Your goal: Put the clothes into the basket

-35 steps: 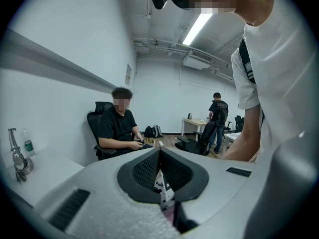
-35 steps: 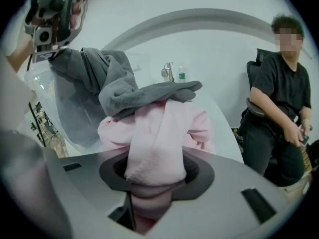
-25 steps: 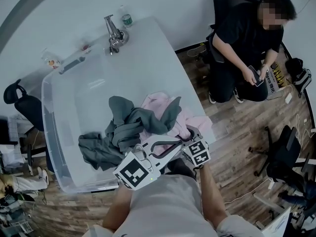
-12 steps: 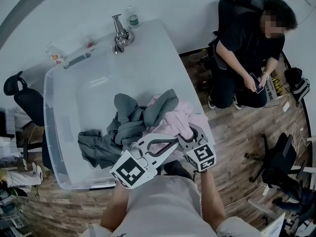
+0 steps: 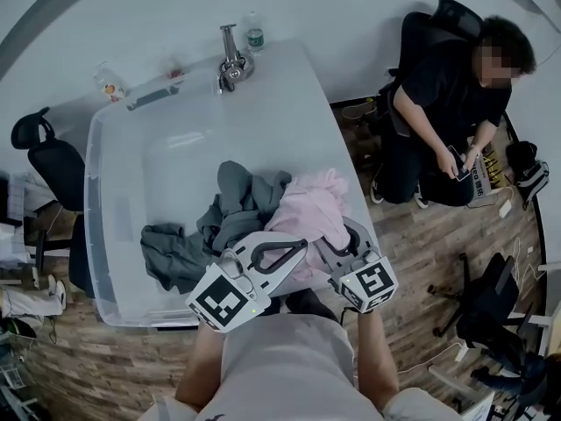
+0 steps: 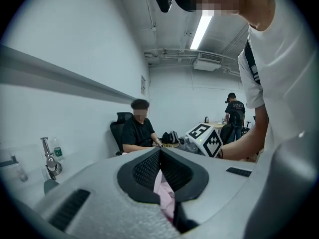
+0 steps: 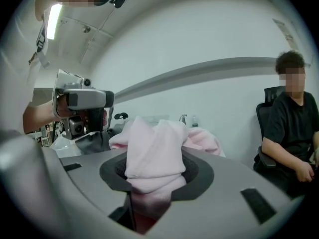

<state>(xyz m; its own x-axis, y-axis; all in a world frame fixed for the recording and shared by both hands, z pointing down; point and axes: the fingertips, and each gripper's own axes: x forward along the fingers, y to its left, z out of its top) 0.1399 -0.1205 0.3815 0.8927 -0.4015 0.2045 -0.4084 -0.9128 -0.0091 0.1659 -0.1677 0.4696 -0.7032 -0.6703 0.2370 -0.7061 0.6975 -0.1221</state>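
Wood floor [image 5: 412, 244], white wall [image 5: 105, 16], blk office chair [image 5: 44, 160], strip light [image 6: 201, 29].

On my feed a white tabletop [image 5: 302, 112] fills the middle. At its far edge stands a shiny metal tap-like fixture [image 5: 231, 58], with a small clear bottle with a green label [image 5: 255, 35] just to its right. Further left along that edge are a dark flat bar [image 5: 151, 99] and a small clear container with an orange patch [image 5: 110, 84]. At the far right a person in black clothes [image 5: 447, 112] sits in a black office chair [image 5: 456, 16], holding a phone [image 5: 458, 160]. Another black office chair [image 5: 46, 152] stands at the left. The wood-plank floor [image 5: 412, 235] shows on the right. In the left gripper view I see a second person in dark clothes [image 6: 234, 114] standing far off, and a long ceiling light [image 6: 201, 29] overhead.
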